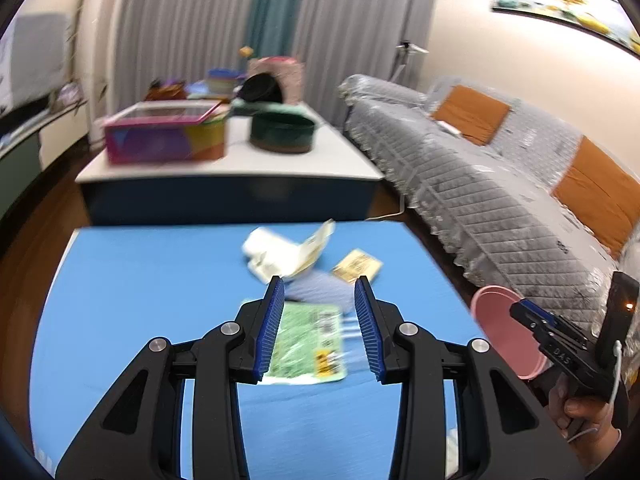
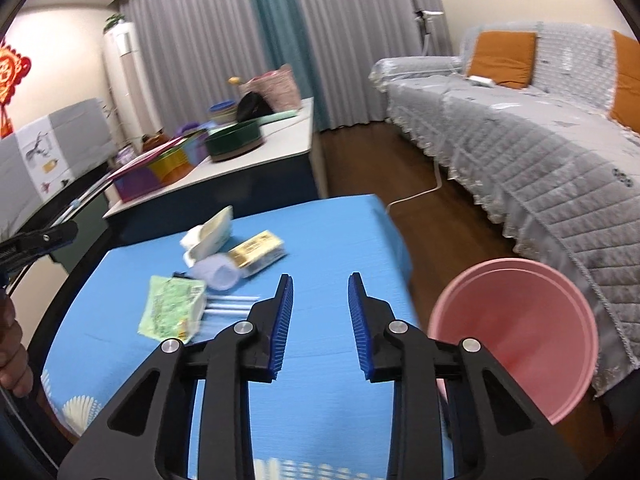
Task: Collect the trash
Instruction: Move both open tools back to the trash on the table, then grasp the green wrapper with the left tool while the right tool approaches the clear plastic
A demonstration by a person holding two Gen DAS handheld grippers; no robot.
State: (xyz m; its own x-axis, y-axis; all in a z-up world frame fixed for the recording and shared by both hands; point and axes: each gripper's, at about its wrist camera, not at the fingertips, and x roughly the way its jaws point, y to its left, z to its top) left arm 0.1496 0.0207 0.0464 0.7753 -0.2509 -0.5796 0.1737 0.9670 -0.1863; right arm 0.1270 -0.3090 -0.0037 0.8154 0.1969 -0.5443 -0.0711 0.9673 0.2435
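Between the parted fingers (image 1: 276, 320) of the left gripper (image 1: 320, 292) lies the green wrapper (image 1: 310, 344), flat on the blue counter (image 1: 140, 280). Just beyond the fingertips the pale blue cup (image 1: 320, 288), the white crumpled wrapper (image 1: 276, 256) and the yellow packet (image 1: 357, 266) crowd together. Left of these fingers the counter surface lies bare. The right gripper (image 2: 320, 284) has bare blue counter (image 2: 328, 240) between and ahead of its fingers (image 2: 282, 320); the litter sits off to their left. Right of them, past the counter edge, the pink bin (image 2: 516, 332) stands open, close against the grey sofa (image 2: 540, 152).
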